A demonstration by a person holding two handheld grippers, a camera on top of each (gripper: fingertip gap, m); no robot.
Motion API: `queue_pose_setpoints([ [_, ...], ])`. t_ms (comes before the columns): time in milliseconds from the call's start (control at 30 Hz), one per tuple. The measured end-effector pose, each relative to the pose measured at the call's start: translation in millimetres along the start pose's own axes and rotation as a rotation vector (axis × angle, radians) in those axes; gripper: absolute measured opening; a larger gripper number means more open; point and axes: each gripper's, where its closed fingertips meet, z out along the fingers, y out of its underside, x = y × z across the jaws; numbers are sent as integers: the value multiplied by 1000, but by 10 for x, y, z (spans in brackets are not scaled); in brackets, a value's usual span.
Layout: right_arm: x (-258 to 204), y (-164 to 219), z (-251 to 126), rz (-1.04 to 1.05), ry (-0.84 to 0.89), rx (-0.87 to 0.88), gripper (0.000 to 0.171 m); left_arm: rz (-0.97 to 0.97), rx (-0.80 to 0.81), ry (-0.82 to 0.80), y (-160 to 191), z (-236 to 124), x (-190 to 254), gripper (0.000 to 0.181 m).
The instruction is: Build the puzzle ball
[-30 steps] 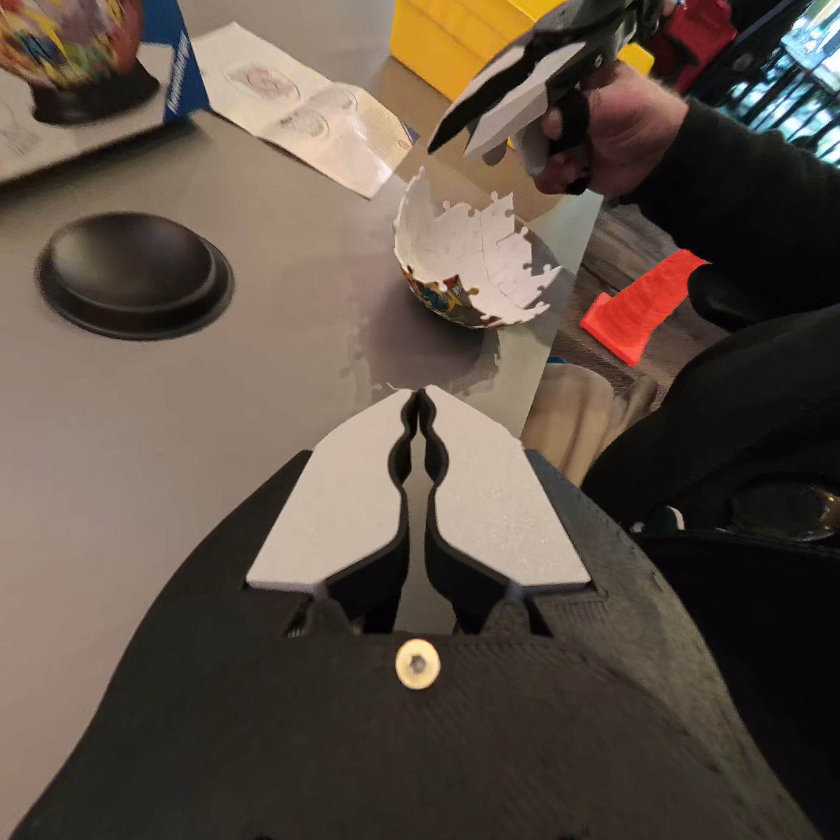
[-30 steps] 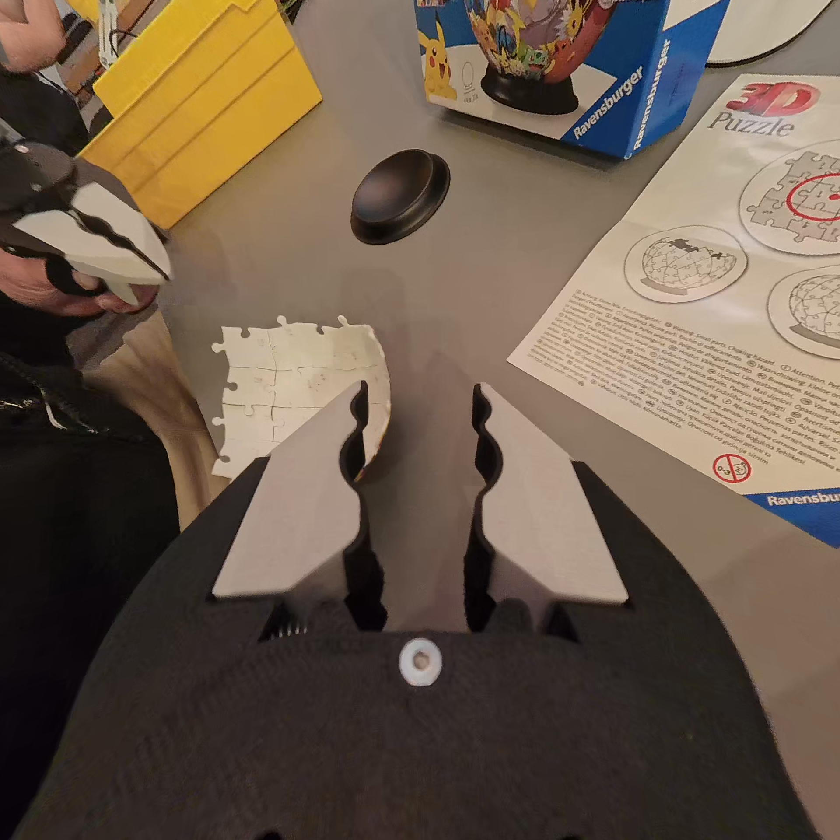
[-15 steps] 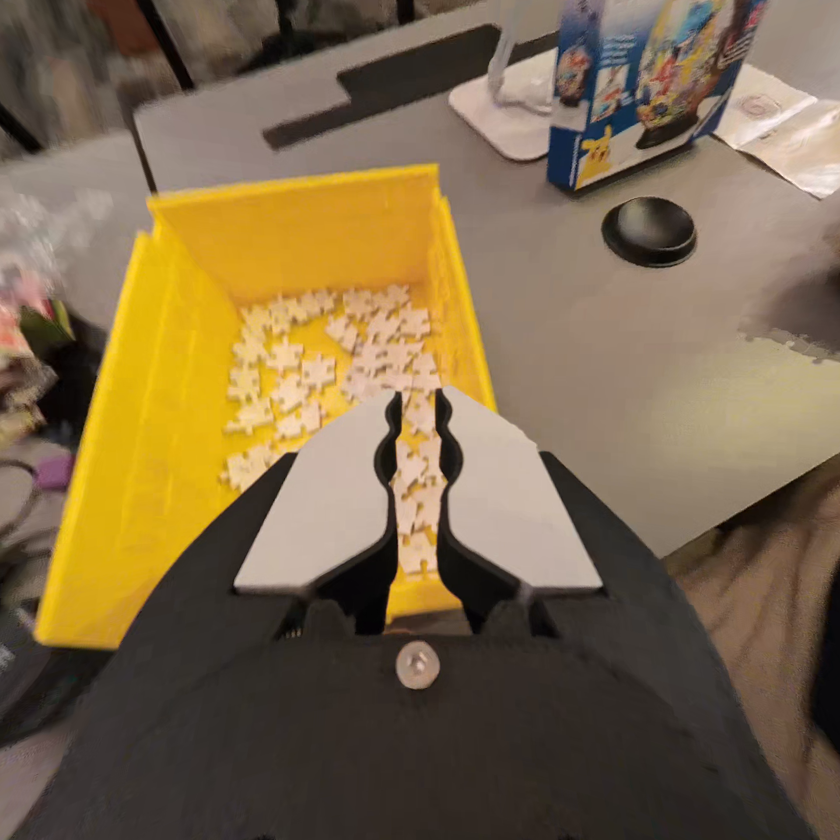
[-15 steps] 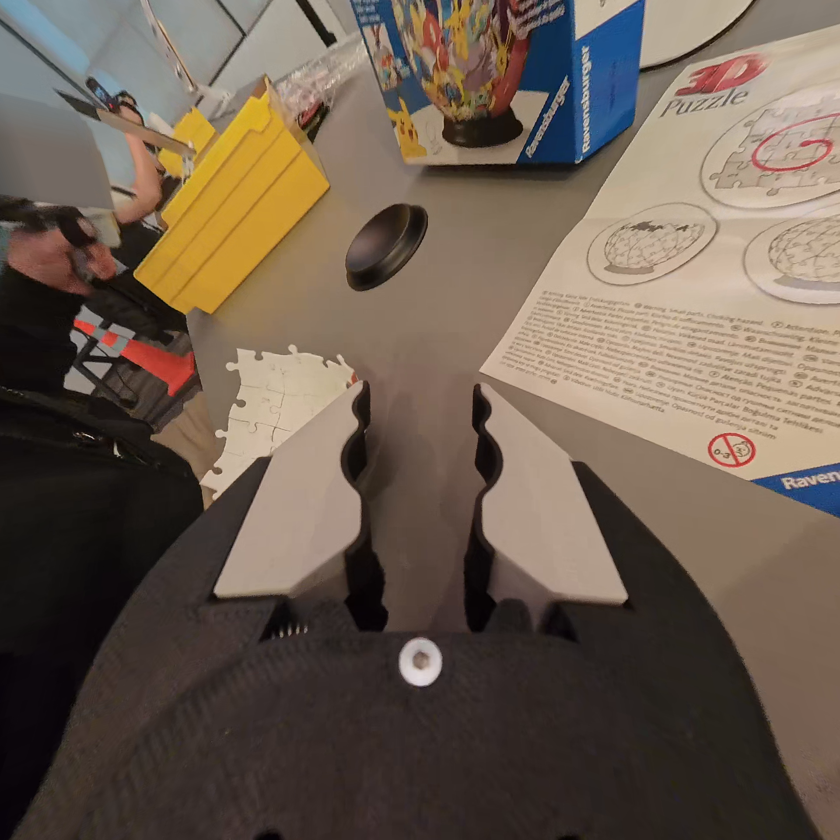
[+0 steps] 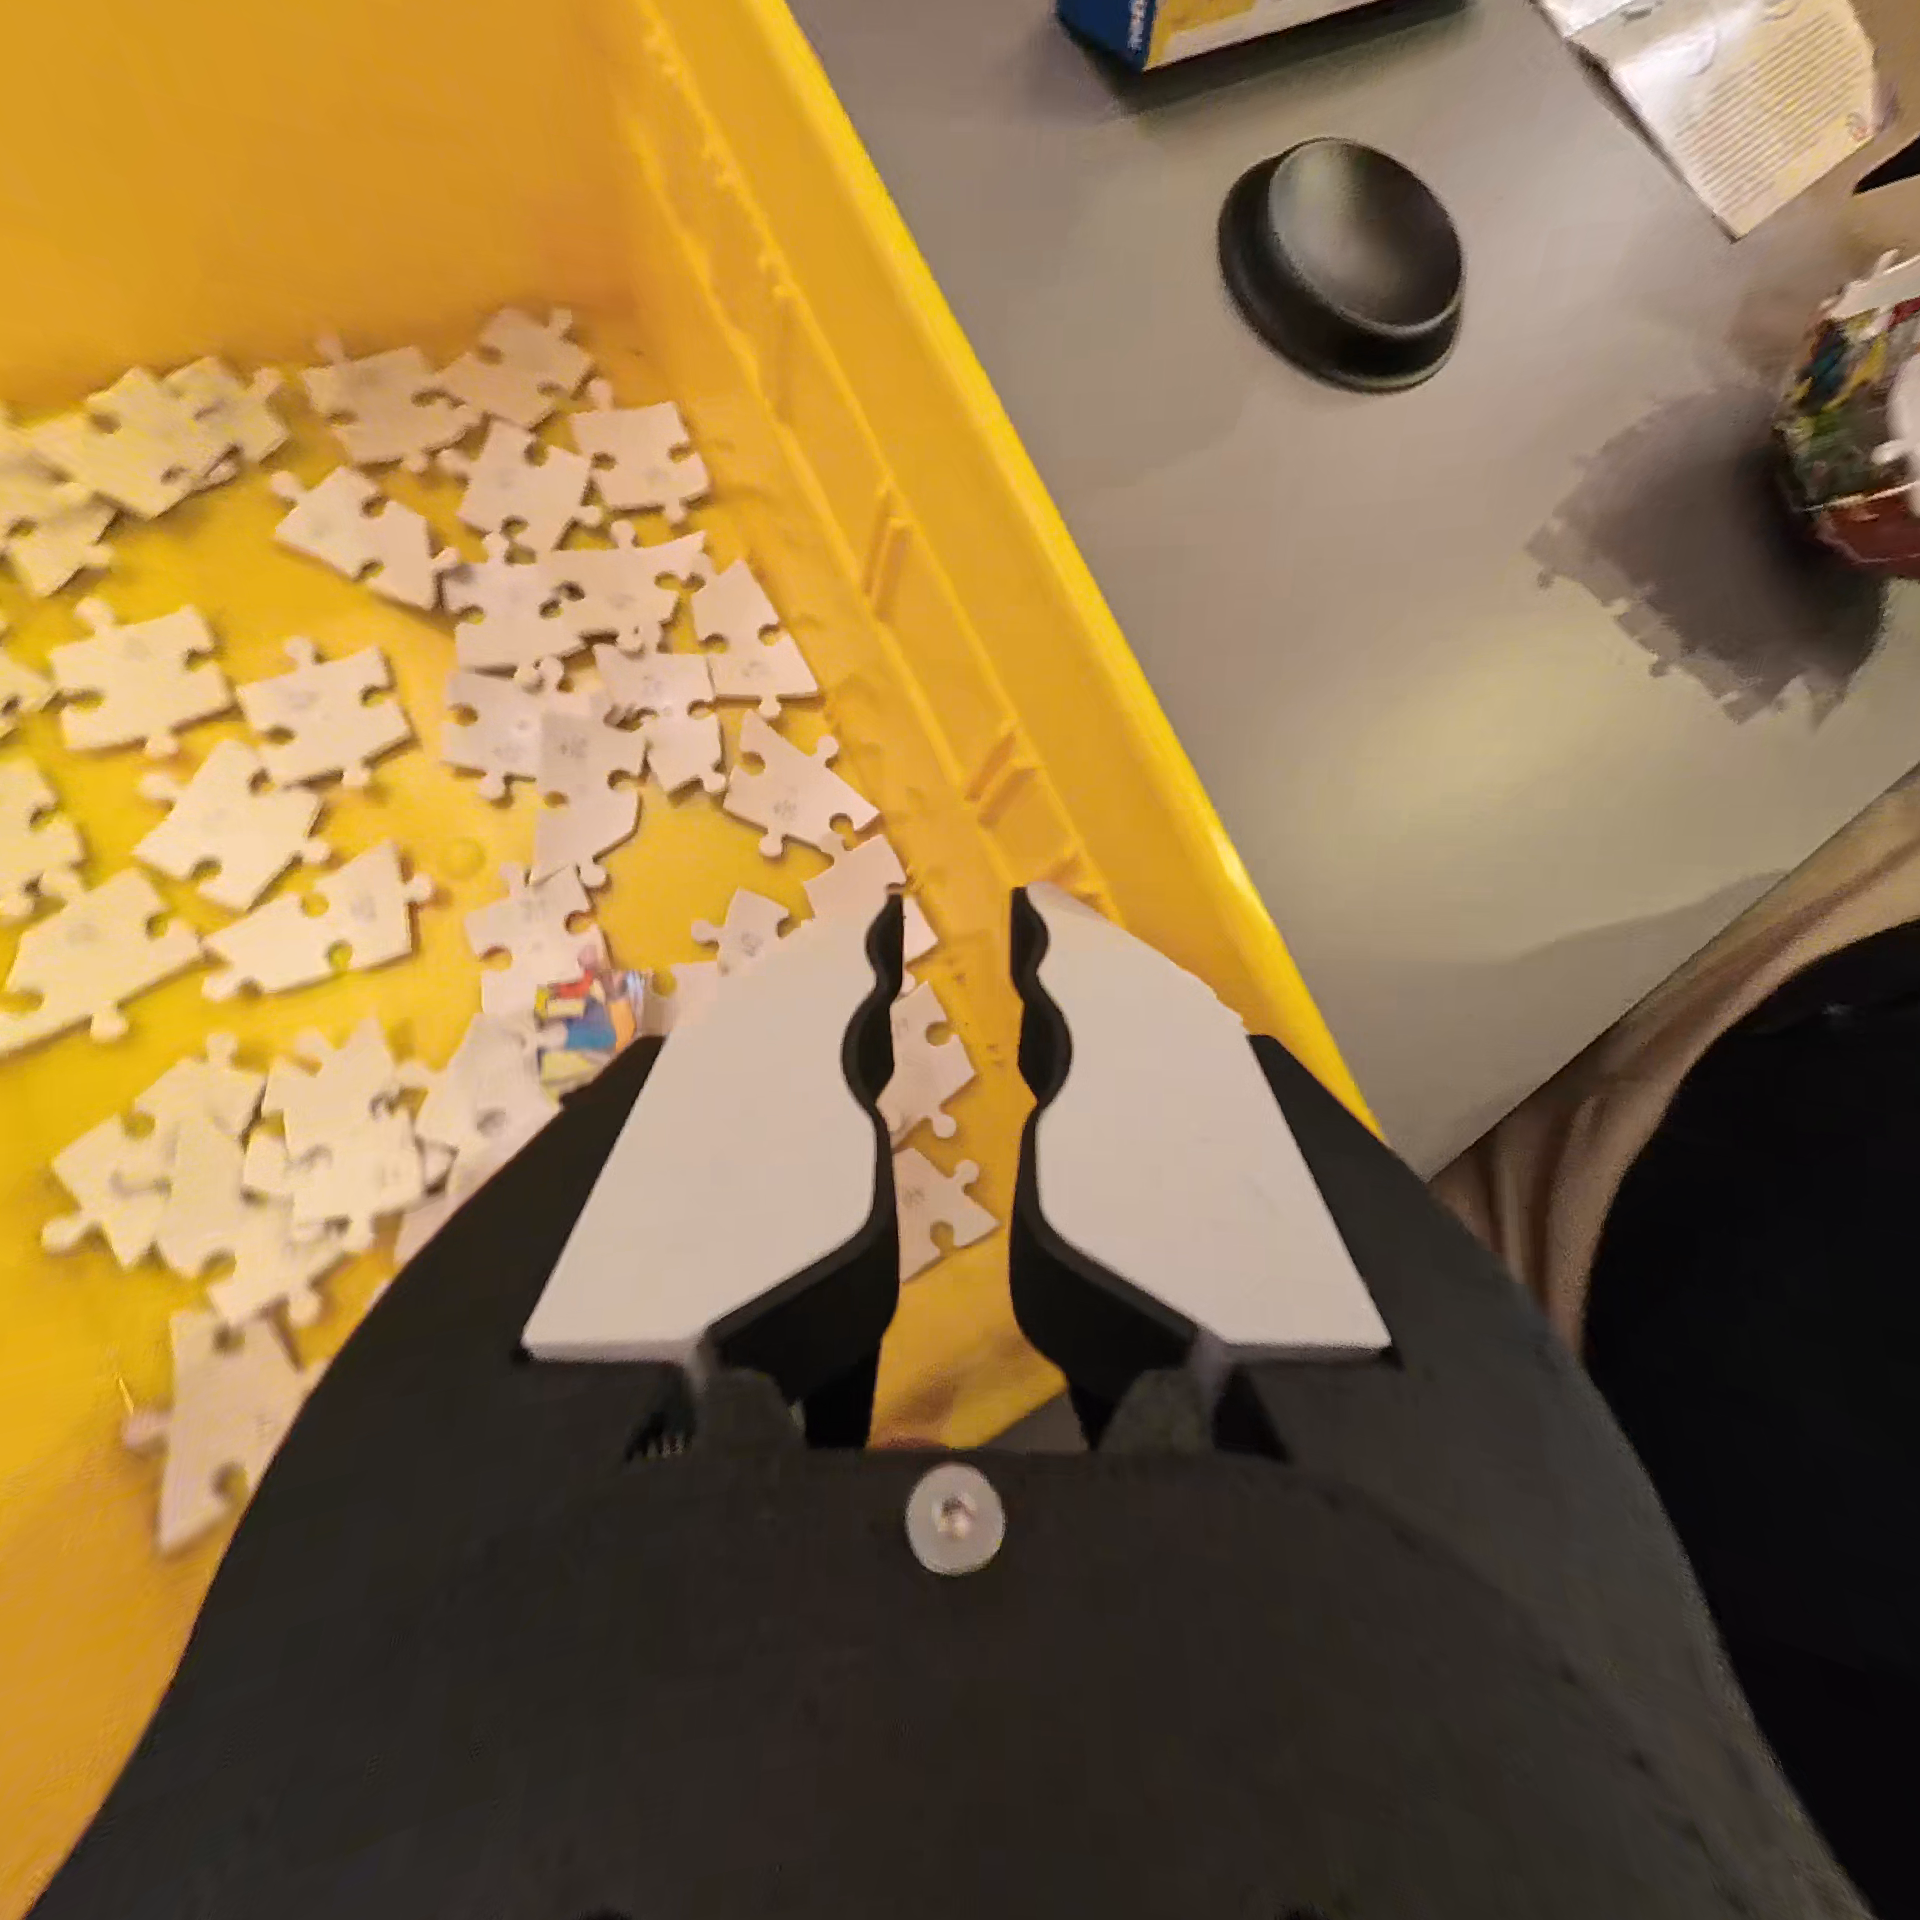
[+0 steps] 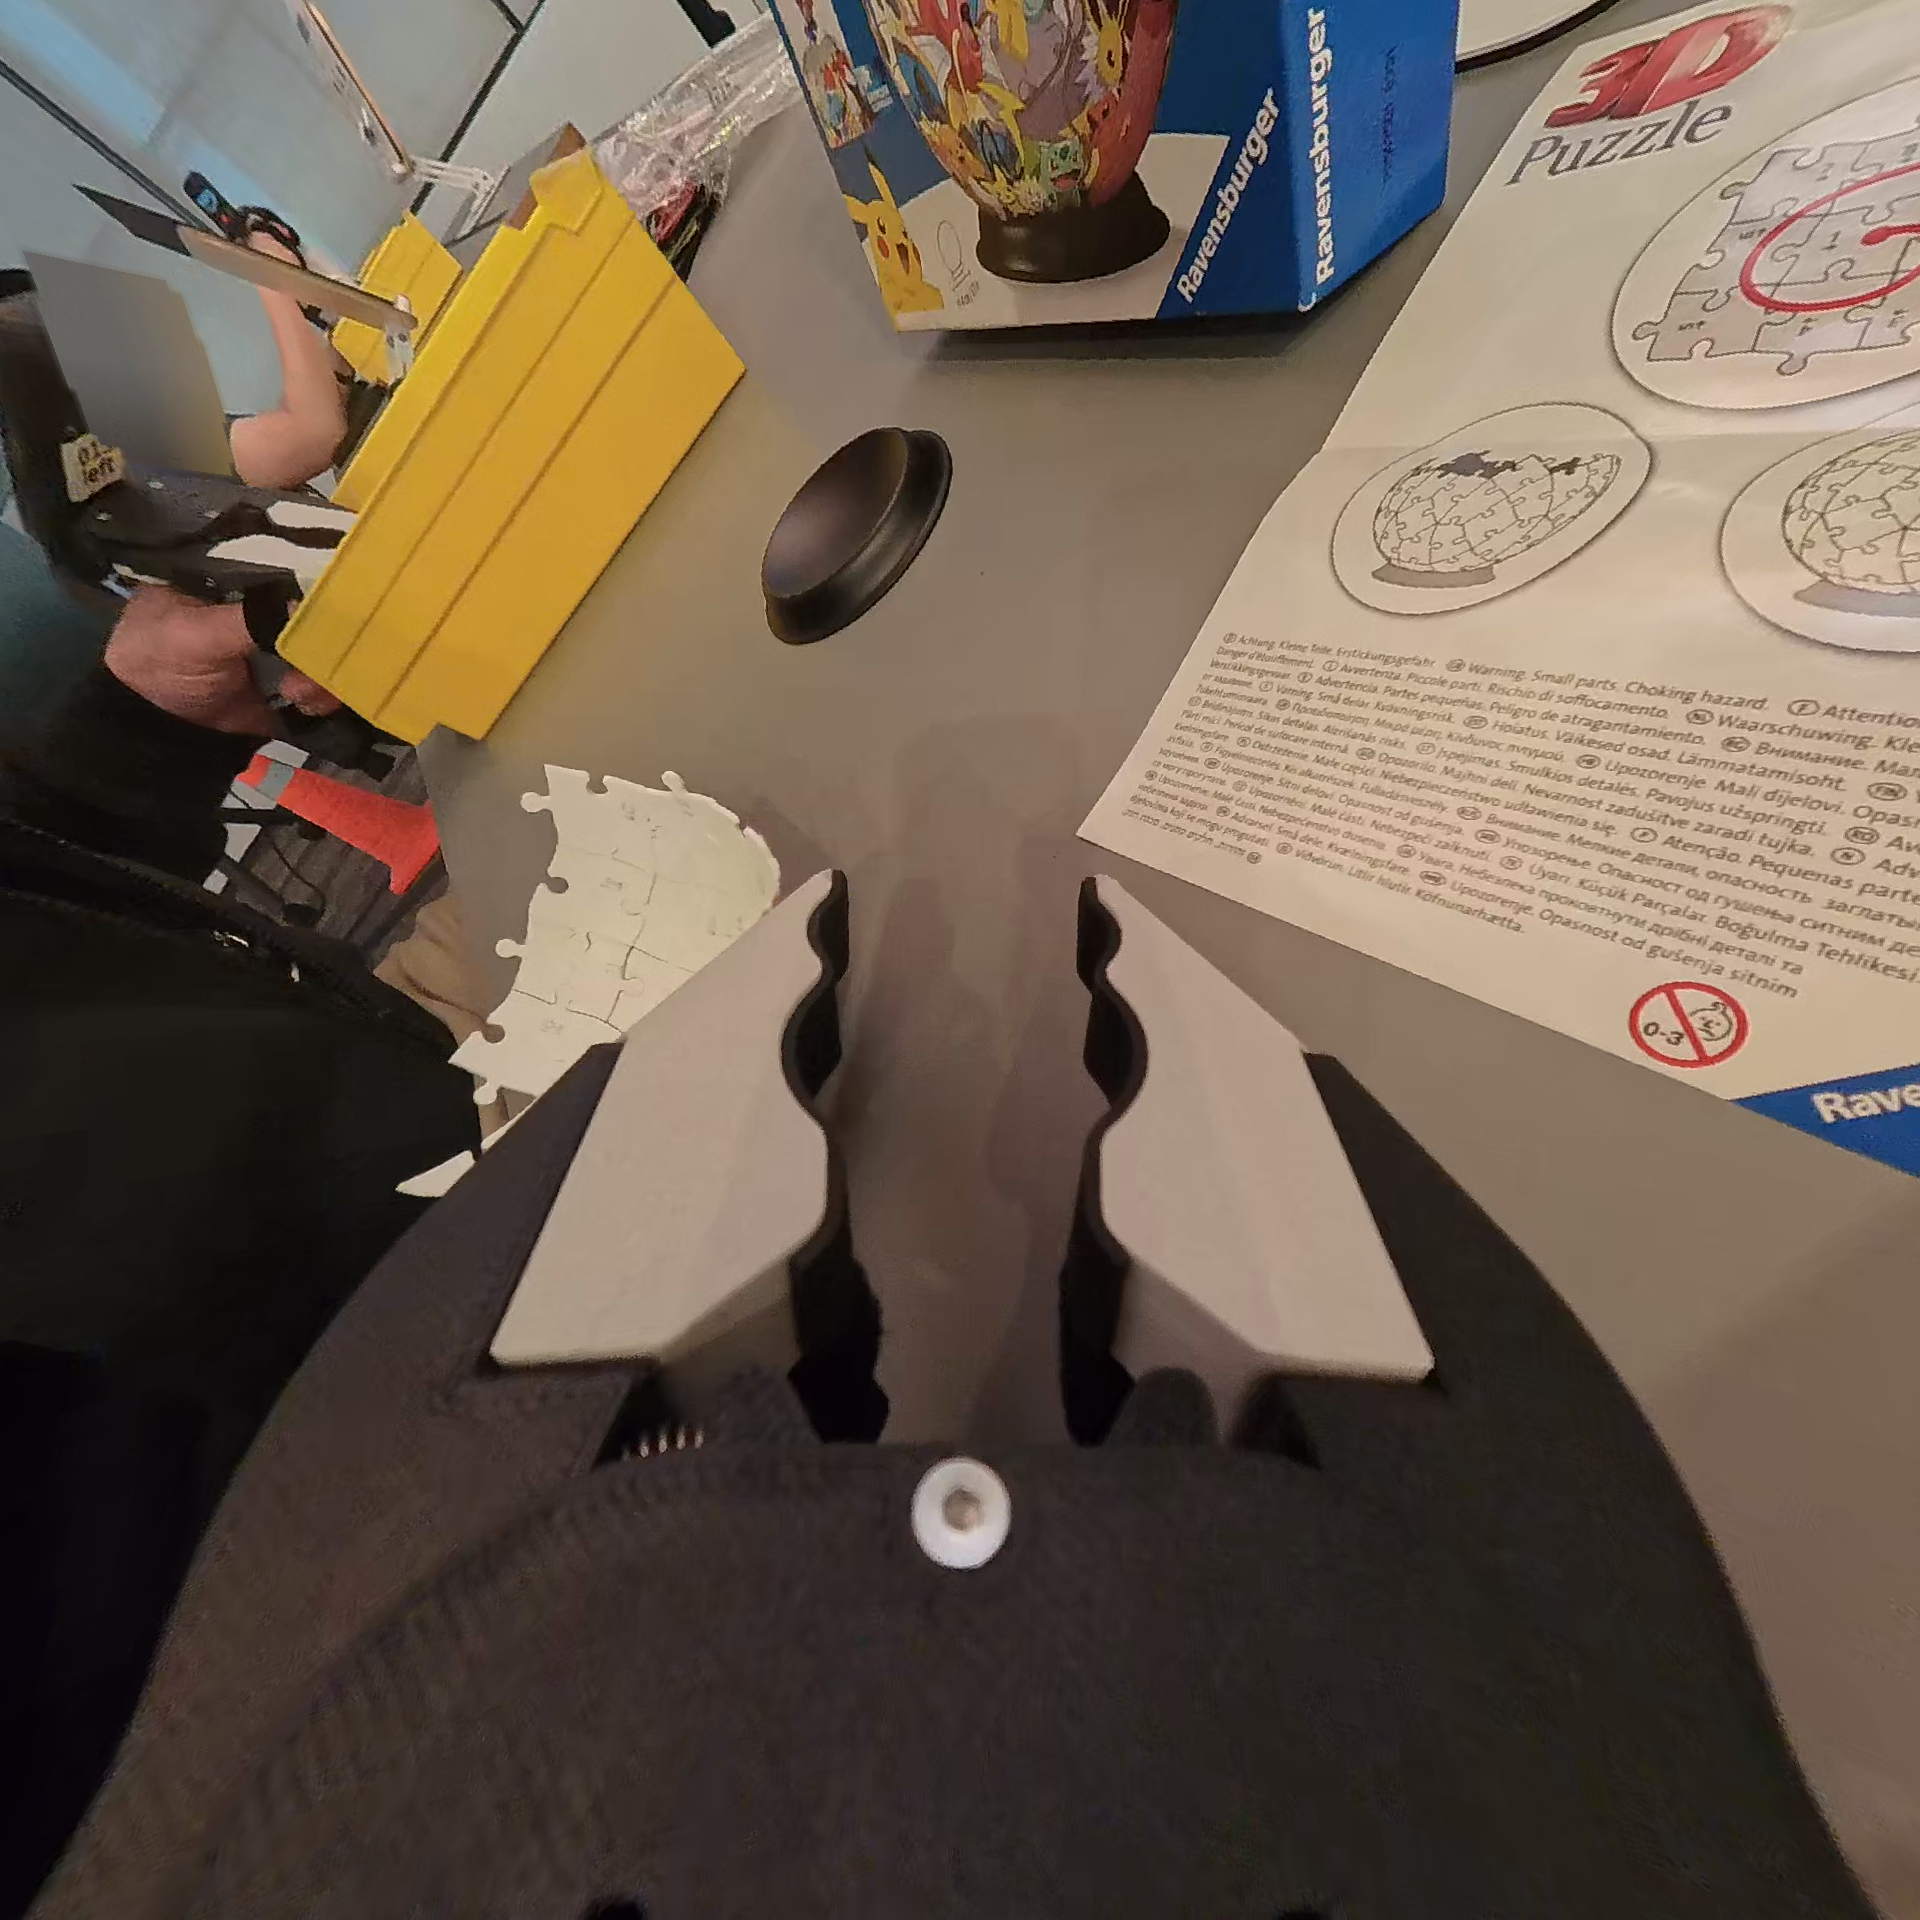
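My left gripper (image 5: pixel 954 914) is open and empty, low over the near right corner of the yellow bin (image 5: pixel 935 582). Several loose white puzzle pieces (image 5: pixel 520 665) lie face down in the bin; one coloured piece (image 5: pixel 587 1023) lies beside my left finger. The half-built puzzle ball shell (image 6: pixel 634 914) sits on the grey table near its edge, white inside up; in the left wrist view it is a blurred coloured shape (image 5: pixel 1849 457) at the far right. My right gripper (image 6: pixel 961 894) is open and empty, just right of the shell. The left gripper (image 6: pixel 260 540) also shows behind the bin.
A black round stand (image 6: pixel 857 535) sits mid-table, also in the left wrist view (image 5: pixel 1345 265). A blue puzzle box (image 6: pixel 1122 156) stands behind it. An instruction sheet (image 6: pixel 1558 623) lies at the right. The yellow bin (image 6: pixel 520 488) stands at the table's left edge. An orange cone (image 6: pixel 353 821) is on the floor. One gripper's finger ends stand about 45 centimetres off the other's.
My left gripper swung away from the shell to the yellow bin, dropped close over the pieces and opened wider. My right gripper stayed open beside the shell, shifting only slightly.
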Motion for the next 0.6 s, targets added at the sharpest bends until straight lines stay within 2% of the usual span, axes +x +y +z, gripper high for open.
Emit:
queue_pose_setpoints([
  [100,2,-20,-19,12,-9,17,43,-1,11,76,-87,124,131,30],
  [167,-3,-29,-30,16,-18,25,43,-14,60,139,-196,63,162,37],
  [233,-6,-32,-33,18,-23,28,43,-29,76,99,-256,-51,-2,36],
  [400,-5,-31,-32,27,-33,23,43,79,44,-87,-429,-357,-483,41],
  [467,-9,-31,-30,38,-46,19,44,80,-18,-18,-433,-338,-491,48],
  [600,-17,-44,-39,46,-64,24,44,95,-126,-92,-451,-176,-766,52],
])
